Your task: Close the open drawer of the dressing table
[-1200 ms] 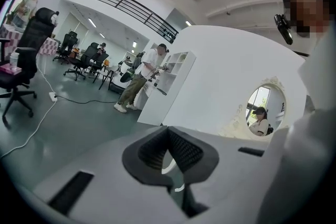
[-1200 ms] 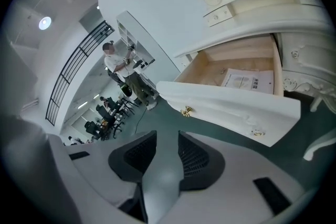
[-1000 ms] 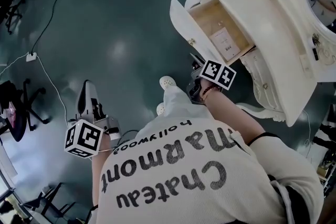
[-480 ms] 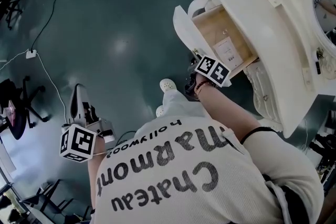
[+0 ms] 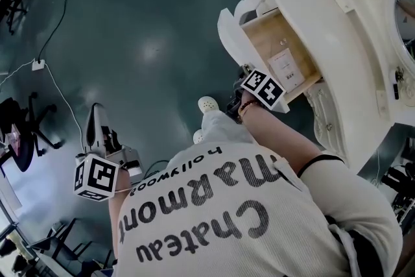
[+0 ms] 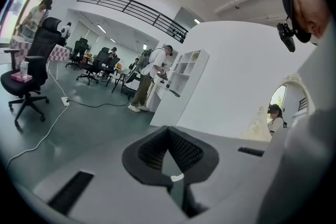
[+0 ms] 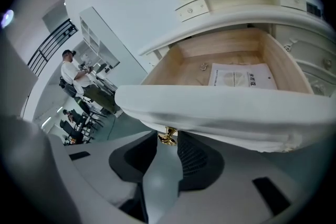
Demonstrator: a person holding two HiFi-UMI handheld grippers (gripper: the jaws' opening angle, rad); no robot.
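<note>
**Approach to the open drawer (image 5: 277,52) of the dressing table (image 5: 337,16); the push has not begun.**
The drawer stands well out, a paper sheet (image 7: 242,77) inside. The right gripper (image 7: 167,139), arm reached forward and tilted downward, faces the front panel (image 7: 210,113). Its jaws are wide, though they have just been closing slightly, and the gold knob (image 7: 168,135) sits between them ungripped. We judge that a level push comes next. The left gripper (image 6: 169,129), jaws together and empty, hangs at the person's side.
</note>
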